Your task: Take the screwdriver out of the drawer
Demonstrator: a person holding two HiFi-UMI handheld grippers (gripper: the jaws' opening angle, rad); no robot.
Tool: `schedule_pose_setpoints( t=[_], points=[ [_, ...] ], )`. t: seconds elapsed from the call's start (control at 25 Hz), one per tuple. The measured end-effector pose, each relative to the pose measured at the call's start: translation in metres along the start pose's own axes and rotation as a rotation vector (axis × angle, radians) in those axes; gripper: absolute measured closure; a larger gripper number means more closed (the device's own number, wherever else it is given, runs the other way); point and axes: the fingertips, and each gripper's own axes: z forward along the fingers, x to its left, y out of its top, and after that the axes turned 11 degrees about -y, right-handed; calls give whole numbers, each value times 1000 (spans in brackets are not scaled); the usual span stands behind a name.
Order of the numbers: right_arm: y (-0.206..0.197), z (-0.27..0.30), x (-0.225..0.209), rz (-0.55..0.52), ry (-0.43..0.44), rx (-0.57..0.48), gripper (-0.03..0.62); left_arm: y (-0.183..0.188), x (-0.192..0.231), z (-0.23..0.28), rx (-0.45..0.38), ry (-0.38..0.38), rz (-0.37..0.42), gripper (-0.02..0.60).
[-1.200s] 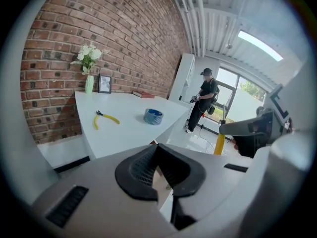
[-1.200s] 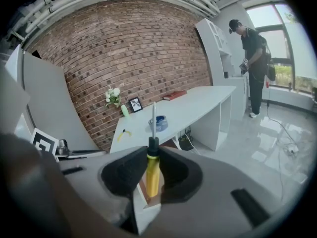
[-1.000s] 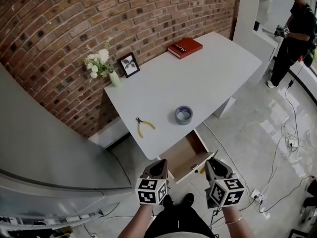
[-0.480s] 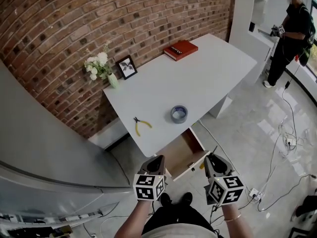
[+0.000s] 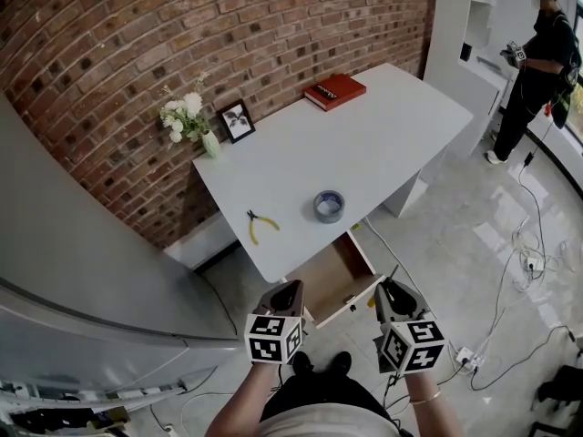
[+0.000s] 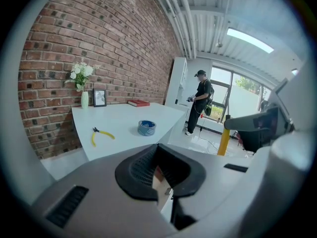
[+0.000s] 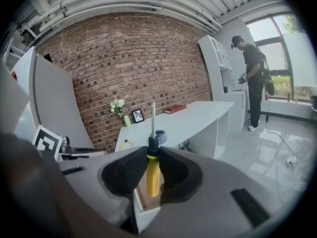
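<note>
The right gripper (image 7: 152, 148) has its 2 black pads closed on the screwdriver (image 7: 153, 175), pinching it near the top of the yellow handle where the black collar begins. The handle hangs down between the pads and the thin metal shaft stands up past the fingertips. The screwdriver is out of the drawer (image 5: 332, 279), held in the air just in front of the drawer's open front and a little to its right in the head view. The left gripper (image 6: 158, 147) has its pad tips together with nothing between them; through the loop behind the tips only the drawer's wooden inside shows. In the head view the 2 grippers hang side by side below the table edge, each with its marker cube facing up, the left one just left of the drawer and the right one just right of it. The drawer is pulled out from under the white table (image 5: 383, 135). On the table lie yellow-handled pliers (image 5: 258, 224) and, near them, a roll of tape (image 5: 329, 207). At the far side, along the brick wall (image 5: 182, 35), are a red book (image 5: 334, 90), a small picture frame (image 5: 238, 120) and a vase of white flowers (image 5: 187, 116). A person (image 5: 539, 53) stands well apart at the far right, and cables (image 5: 528, 262) trail over the glossy floor.
</note>
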Motion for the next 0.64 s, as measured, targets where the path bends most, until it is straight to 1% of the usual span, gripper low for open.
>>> schedule_pose_setpoints(
  t=[0.36,0.64],
  points=[
    [-6,1,3,-13,23,8,516,0,-1,-1,-9,13,0,588],
    [-6,-1,2,-16,37,9,516,-2,-9,1,-5,10,4,588]
  ],
)
